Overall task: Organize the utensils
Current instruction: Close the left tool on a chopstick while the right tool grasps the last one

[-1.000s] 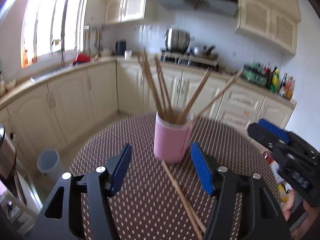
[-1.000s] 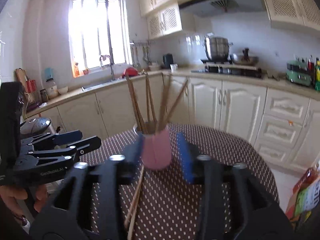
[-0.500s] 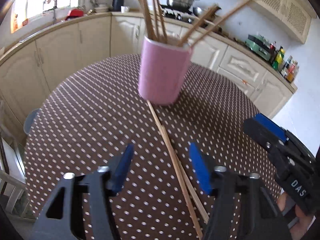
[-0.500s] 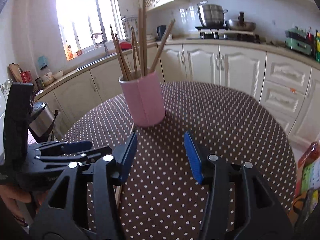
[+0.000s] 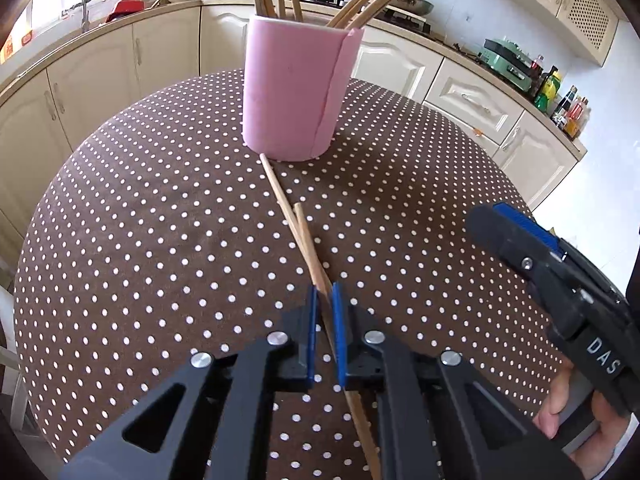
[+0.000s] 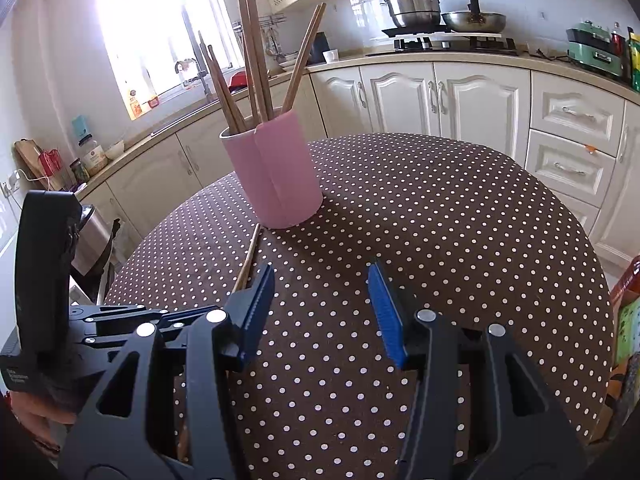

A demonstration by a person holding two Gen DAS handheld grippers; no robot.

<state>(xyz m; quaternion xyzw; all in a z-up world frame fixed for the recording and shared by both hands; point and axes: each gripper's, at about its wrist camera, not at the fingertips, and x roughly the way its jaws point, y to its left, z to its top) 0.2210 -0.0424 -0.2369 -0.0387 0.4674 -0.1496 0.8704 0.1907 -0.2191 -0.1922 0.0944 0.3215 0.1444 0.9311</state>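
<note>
The upper ends of the chopsticks standing in the pink cup [image 5: 298, 88] run out of the top of the left view, and the near ends of the two loose chopsticks [image 5: 298, 226] vanish under the left gripper [image 5: 325, 300]. Its blue pads are drawn close around both sticks low on the dotted tablecloth [image 5: 160, 220], seemingly pinching them. The farther stick's tip reaches the cup's base. The right gripper [image 6: 320, 284] hangs wide apart over the cloth, holding nothing. In the left view, its black body reads "DAS"; the rest is cut off.
</note>
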